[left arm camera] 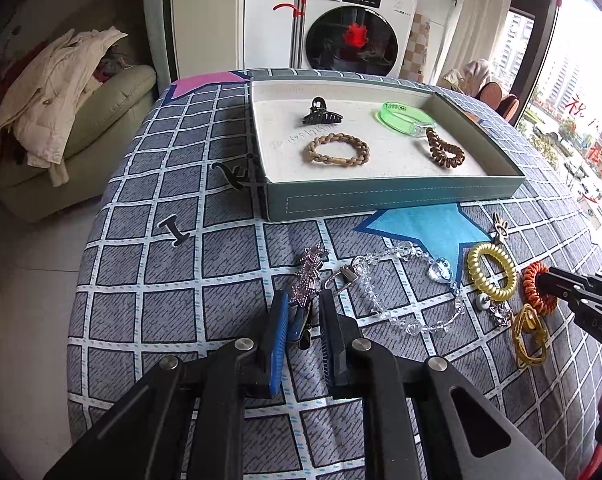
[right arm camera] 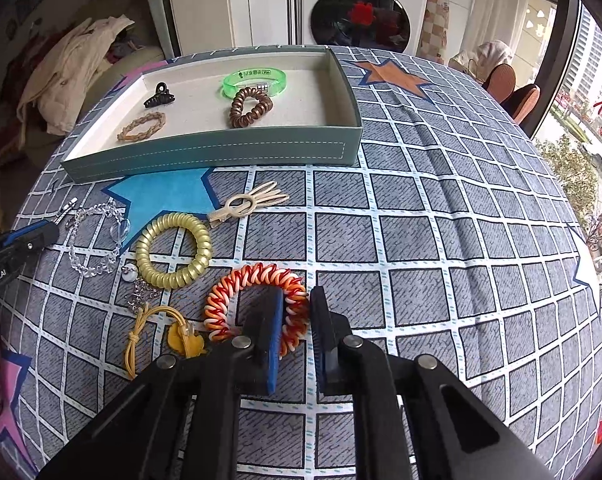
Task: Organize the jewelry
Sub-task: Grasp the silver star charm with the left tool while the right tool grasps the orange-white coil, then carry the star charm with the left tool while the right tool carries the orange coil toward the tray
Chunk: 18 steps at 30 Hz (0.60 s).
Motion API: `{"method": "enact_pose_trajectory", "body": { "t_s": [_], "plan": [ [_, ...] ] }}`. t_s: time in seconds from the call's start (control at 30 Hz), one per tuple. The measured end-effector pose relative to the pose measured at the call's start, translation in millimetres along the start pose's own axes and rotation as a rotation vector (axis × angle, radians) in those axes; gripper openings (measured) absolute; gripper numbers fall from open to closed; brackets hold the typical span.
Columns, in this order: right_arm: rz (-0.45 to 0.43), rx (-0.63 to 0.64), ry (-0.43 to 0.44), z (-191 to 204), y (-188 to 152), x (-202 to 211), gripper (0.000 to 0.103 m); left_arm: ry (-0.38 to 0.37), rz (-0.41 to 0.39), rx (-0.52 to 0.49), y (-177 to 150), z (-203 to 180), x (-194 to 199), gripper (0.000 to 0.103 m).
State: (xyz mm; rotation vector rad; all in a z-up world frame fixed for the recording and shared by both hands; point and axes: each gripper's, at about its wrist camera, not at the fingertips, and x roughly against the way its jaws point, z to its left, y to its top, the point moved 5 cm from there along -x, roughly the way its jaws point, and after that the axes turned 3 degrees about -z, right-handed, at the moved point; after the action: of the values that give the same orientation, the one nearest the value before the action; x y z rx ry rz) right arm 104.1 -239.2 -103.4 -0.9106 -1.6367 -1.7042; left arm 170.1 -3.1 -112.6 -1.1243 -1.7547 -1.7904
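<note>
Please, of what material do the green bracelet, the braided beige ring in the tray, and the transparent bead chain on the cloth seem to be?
Green bracelet: probably silicone or soft plastic; translucent, glossy, with print on the band.
Braided ring: likely fabric-covered elastic; matte, plaited strands joined by one smooth sleeve.
Bead chain: clear glass or acrylic, undecidable by look; faceted beads sparkle, with a metal clasp.

The right gripper [right arm camera: 295, 316] pinches the near side of an orange-and-white spiral hair tie [right arm camera: 237, 280] lying on the checked table [right arm camera: 441, 240]. Just left lie a gold spiral tie [right arm camera: 173, 250], a yellow cord [right arm camera: 141, 336] and a clear bead bracelet [right arm camera: 95, 240]. Behind them, the teal tray [right arm camera: 221, 152] holds a green bangle [right arm camera: 255, 80] and a brown spiral tie [right arm camera: 251, 108]
</note>
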Motion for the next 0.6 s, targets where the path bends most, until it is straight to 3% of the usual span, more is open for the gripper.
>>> {"method": "enact_pose_trajectory", "body": {
  "t_s": [0.6],
  "plan": [
    [-0.076,-0.092,0.085,-12,23,31,0.014,-0.054,-0.110,0.018,34,-8,54,0.036]
  ]
}}
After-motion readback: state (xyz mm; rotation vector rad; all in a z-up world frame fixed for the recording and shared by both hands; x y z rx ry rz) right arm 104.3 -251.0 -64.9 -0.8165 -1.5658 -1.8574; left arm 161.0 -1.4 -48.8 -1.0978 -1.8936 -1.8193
